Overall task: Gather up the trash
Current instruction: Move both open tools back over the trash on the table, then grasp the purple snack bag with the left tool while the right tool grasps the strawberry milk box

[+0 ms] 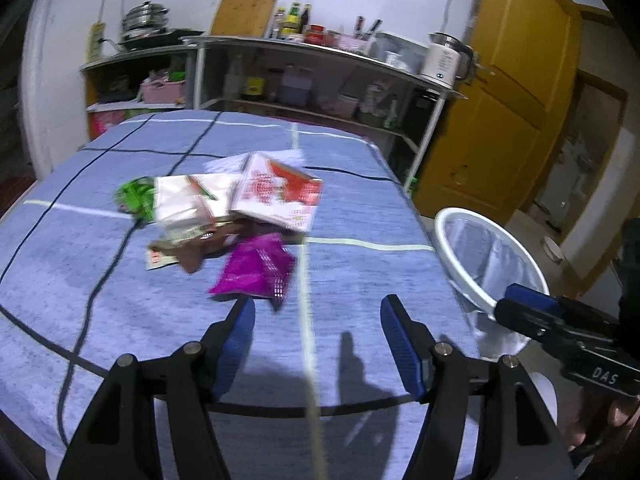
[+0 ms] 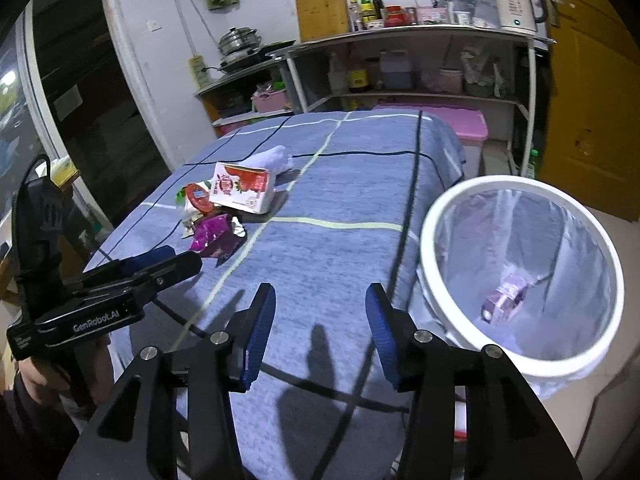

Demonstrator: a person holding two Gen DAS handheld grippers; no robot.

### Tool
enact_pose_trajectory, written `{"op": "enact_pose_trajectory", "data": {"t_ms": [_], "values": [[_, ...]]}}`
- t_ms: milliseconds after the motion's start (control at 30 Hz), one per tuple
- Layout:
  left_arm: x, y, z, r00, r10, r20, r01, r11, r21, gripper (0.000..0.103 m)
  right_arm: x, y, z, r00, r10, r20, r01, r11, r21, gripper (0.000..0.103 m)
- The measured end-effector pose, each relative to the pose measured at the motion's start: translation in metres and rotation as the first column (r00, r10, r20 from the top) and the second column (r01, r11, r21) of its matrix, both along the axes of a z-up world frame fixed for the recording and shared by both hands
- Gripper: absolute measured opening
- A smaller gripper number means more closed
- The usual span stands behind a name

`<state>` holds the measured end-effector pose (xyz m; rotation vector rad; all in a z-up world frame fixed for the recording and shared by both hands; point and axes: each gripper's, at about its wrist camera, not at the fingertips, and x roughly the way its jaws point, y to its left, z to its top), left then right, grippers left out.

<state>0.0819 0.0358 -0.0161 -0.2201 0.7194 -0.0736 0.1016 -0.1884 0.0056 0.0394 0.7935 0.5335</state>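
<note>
woven blue tablecloth (image 2: 320,248), crinkled wrappers (image 2: 216,236)

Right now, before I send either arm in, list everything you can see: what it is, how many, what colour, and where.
Purple wrapper: one, magenta, nearest piece of the trash pile on the table.
Carton: one, white and red, lying on its side behind the wrapper.
Round lid: one, red with a blue label, left of the carton.
Green wrapper: one, bright green, far left of the pile.
White cloth: one, behind the carton.
Tablecloth: one, blue with dark and pale lines.
Trash bin: one, white rim with clear liner, off the table's right edge; one purple carton inside.
Kettle: one, white, top shelf.
Left gripper: jaws open, over the table near the pile.
Right gripper: jaws open, empty.
</note>
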Motion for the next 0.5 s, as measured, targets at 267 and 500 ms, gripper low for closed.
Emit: {"op": "enact_pose_trajectory", "data": {"t_ms": [267, 500], "values": [[0.019, 0.019, -0.011, 0.999, 0.043, -0.021, -0.043, 0.999, 0.013, 0.072, 0.015, 0.017, -0.003, 1.0, 0.025, -0.012, -0.026, 1.0, -0.01, 0.048], [0.047, 0.022, -0.029, 0.996, 0.043, -0.073, -0.041, 0.999, 0.029, 0.072, 0.032, 0.026, -0.006, 0.999, 0.047, -0.022, -0.047, 0.999, -0.016, 0.048]]}}
